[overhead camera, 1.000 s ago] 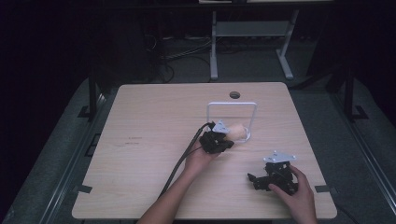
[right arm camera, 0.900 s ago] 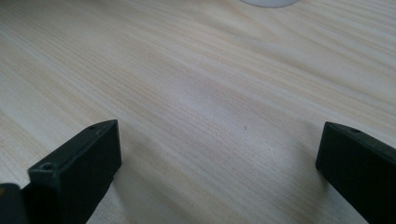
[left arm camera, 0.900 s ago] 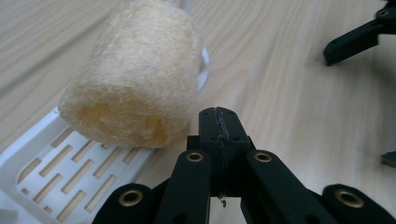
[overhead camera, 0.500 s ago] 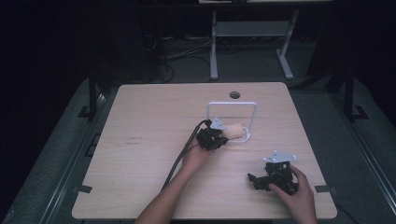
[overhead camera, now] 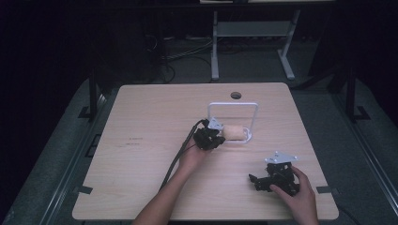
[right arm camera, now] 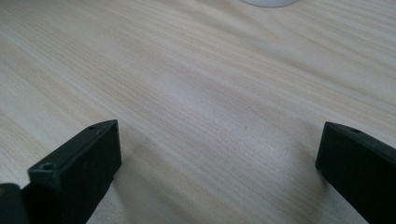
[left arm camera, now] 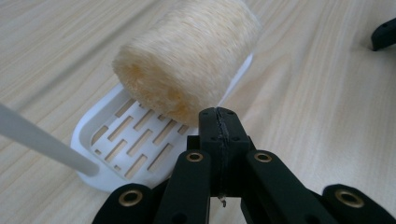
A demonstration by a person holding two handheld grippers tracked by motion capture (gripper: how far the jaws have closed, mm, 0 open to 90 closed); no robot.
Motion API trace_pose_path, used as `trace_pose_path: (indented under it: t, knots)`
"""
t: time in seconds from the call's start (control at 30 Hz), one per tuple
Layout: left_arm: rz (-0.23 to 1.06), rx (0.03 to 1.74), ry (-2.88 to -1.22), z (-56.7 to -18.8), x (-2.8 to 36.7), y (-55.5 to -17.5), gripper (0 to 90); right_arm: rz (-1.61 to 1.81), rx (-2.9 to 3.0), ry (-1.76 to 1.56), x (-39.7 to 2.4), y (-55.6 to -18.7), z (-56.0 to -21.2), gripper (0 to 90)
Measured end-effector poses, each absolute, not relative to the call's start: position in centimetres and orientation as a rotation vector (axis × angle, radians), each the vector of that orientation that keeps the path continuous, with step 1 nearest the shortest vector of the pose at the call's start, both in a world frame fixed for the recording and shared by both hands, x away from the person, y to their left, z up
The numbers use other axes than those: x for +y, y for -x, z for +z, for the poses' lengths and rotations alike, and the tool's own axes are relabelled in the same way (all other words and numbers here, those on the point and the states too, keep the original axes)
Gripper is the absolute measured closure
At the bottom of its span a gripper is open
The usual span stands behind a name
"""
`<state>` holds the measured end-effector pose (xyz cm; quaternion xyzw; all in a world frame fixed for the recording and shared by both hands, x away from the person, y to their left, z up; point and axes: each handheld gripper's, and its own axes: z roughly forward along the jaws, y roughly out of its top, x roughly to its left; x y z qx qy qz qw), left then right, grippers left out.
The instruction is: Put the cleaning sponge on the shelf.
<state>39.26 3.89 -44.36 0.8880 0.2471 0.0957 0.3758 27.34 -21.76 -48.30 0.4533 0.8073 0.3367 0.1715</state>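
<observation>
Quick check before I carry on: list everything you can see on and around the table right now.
Loofah roll: one, pale tan, lying on the white tray, just ahead of the left gripper.
Slotted tray: one, white, mid-table, with a white wire arch rising over it.
Table: one, light wood, round cable hole near its far edge.
Desk frame: one, grey, on the floor beyond the table.
Left gripper: one, black, jaws shut, empty, at the loofah's end.
Right gripper: one, black, jaws open, empty, resting near the table's front right.
</observation>
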Motion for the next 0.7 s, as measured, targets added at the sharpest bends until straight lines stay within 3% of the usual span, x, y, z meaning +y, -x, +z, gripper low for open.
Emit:
trace_pose_path:
  t: [0.33, 0.7]
  knots:
    - [0.222, 0.624, -2.267, -43.1, 6.5, -38.0, 83.0, 0.957, 2.292, -1.287, -21.8, -27.3, -48.3, 0.0]
    - [0.241, 0.631, -2.263, -42.5, 9.4, -36.6, 49.8, 0.956, 2.291, -1.288, -21.8, -27.3, -48.3, 0.0]
